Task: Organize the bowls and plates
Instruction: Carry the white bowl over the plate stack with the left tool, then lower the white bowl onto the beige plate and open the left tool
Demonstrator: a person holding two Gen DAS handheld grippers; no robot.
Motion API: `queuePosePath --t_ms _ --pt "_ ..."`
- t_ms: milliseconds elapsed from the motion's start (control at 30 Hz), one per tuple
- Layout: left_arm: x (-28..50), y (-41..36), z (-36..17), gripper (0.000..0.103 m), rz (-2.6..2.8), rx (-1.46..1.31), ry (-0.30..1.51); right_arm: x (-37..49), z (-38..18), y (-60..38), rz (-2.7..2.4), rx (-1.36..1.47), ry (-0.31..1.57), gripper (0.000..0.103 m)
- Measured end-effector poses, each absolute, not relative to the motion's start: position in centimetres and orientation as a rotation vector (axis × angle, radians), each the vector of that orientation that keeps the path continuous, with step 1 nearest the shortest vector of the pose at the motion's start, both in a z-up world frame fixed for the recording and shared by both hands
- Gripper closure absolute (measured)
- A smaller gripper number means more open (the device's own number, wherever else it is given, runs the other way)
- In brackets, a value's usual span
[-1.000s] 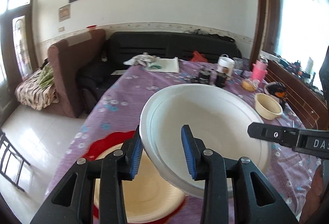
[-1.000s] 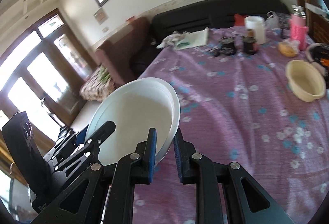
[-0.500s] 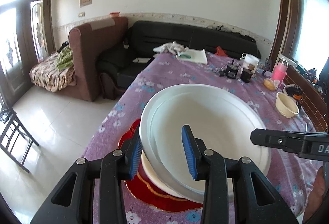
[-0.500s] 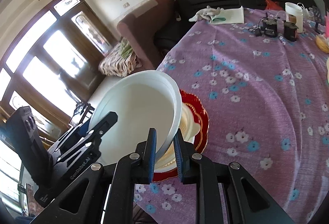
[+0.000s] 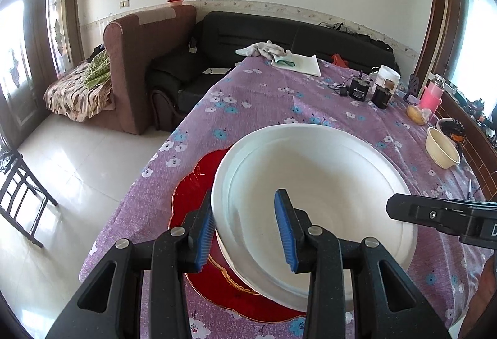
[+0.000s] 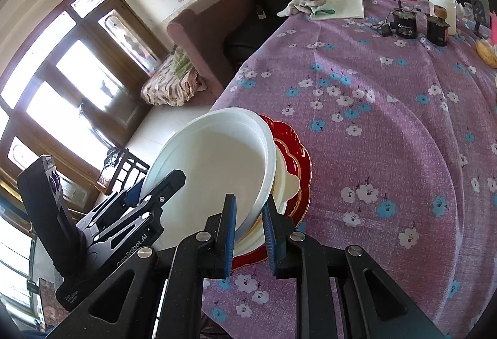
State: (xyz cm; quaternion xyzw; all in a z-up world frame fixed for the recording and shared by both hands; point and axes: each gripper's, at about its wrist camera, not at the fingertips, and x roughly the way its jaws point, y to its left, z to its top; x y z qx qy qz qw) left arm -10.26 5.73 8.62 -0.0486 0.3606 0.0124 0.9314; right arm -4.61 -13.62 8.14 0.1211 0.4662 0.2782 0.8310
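A large white plate (image 5: 313, 183) is held by both grippers, low over a red plate (image 5: 192, 193) with a cream plate (image 6: 287, 183) on it, near the table's near-left corner. My left gripper (image 5: 245, 233) straddles the white plate's near rim with its blue pads apart. My right gripper (image 6: 248, 224) is shut on the white plate's (image 6: 214, 165) opposite rim; one of its fingers shows at the right of the left wrist view. A small cream bowl (image 5: 442, 148) sits at the table's right edge.
The table has a purple flowered cloth (image 5: 267, 96). At its far end lie a white cloth (image 5: 298, 62), black boxes (image 5: 360, 89), a white jar (image 5: 388, 78) and a pink bottle (image 5: 431, 95). A sofa (image 5: 279, 34) and armchair (image 5: 139, 59) stand beyond.
Both grippers have carried the white plate toward the near-left corner and lowered it over the red and cream plates. The left gripper's pads stay spread.
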Motion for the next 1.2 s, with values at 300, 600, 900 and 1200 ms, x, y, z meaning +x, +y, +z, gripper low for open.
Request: queuePosePath --t_ms 300,600,900,1200 --pt "-9.6 5.9 7.7 0.068 0.038 -0.104 0.753 -4.5 7.7 -13.0 0.585 0.248 1.000 0.083" --pt "-9.7 5.7 7.5 0.068 0.061 -0.072 0.735 -4.6 7.5 -12.7 0.579 0.223 0.991 0.083" --pt "-10.1 5.5 7.8 0.068 0.077 -0.052 0.717 -4.8 7.6 -12.6 0.585 0.218 0.986 0.083" --pt "-10.0 5.5 7.8 0.066 0.077 -0.052 0.718 -5.2 7.9 -12.8 0.588 0.217 0.978 0.083"
